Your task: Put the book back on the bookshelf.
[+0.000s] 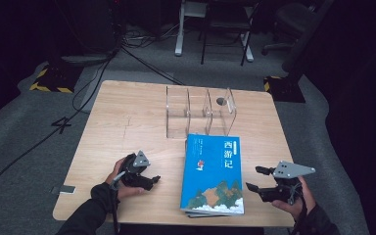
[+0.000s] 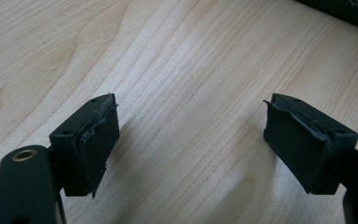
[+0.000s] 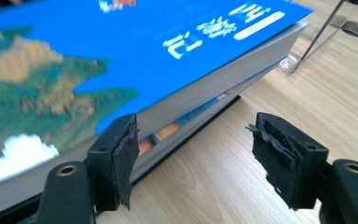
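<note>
1. High view: a stack of books (image 1: 212, 175) lies on the table (image 1: 127, 122), the blue one on top, its far end just in front of a clear rack (image 1: 200, 112) with upright dividers. The left gripper (image 1: 152, 180) rests on the wood to the left of the stack, apart from it, jaws released. The right gripper (image 1: 253, 178) sits just beside the stack's right edge, jaws spread, holding nothing.

2. Left gripper view: both pads (image 2: 98, 144) stand wide apart over bare wood with nothing between them. A dark corner shows at the top right, too little of it to name.

3. Right gripper view: the stack (image 3: 135, 70) runs along the left, the blue cover above a thick block of pages and thinner books beneath. The left pad (image 3: 123, 156) sits against or right next to the stack's side; I cannot tell whether it touches. The other pad (image 3: 279, 158) stands over open wood, so the jaws do not yet span any book.

4. Risks, as I judge them:
- Closing from this spot would likely catch only a cover or a few pages, and the book would fan open or slip out.
- Biting into the stack's side could grip two books at once or shove the lower ones askew.
- Pushing sideways may slide the whole stack away, since the left gripper is not bracing it.
- A heavy book pinched at one edge could swing and knock the rack.
</note>
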The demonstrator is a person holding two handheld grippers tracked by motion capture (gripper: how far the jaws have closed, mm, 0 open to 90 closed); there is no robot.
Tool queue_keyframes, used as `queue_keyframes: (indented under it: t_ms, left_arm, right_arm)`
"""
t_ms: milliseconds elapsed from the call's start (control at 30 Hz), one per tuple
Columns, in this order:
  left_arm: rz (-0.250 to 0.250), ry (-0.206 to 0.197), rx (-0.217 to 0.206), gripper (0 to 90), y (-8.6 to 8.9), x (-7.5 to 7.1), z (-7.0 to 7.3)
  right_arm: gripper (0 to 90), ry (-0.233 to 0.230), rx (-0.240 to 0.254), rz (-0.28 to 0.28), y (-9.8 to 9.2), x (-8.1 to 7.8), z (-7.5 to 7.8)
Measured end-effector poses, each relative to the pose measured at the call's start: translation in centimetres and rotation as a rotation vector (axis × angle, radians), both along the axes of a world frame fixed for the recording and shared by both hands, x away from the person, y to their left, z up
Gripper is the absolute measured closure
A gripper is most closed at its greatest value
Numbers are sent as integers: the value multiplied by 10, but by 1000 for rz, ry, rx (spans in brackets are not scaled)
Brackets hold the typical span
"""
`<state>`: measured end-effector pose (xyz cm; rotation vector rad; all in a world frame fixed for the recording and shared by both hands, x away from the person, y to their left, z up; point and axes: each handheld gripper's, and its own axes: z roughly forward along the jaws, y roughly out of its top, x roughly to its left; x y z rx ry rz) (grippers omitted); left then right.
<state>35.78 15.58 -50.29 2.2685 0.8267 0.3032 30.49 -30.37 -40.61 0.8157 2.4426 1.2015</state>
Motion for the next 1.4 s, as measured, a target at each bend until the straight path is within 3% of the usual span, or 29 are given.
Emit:
queue_keyframes:
  t_ms: [133,333,500,600,633,800,900,1033,1233,1400]
  left_arm:
    - [-2,-3,0,182,-1,0,0]
    - [-9,-3,0,183,-2,-1,0]
    - [-18,0,5,182,-5,-1,0]
    - [-21,3,4,186,-8,-2,1]
    - [-24,3,3,190,-11,-2,1]
    - [-54,4,8,215,-21,-1,2]
    - [-65,6,-18,224,-26,1,6]
    - [-81,-19,-37,243,-35,6,13]
    - [-94,-33,-68,254,-50,15,22]
    - [-101,-21,-93,260,-62,22,25]
  right_arm:
    - [305,20,27,14,10,0,8]
    - [272,97,-12,26,33,9,1]
    - [212,159,19,16,34,20,-4]
    - [179,187,29,27,34,25,-5]
    - [152,221,44,45,35,32,-8]
    - [104,264,55,77,35,42,-12]
    - [101,273,61,89,37,46,-13]
    - [49,289,58,84,42,51,-15]
    - [44,267,33,72,47,51,-13]
    - [56,241,22,86,48,50,-11]
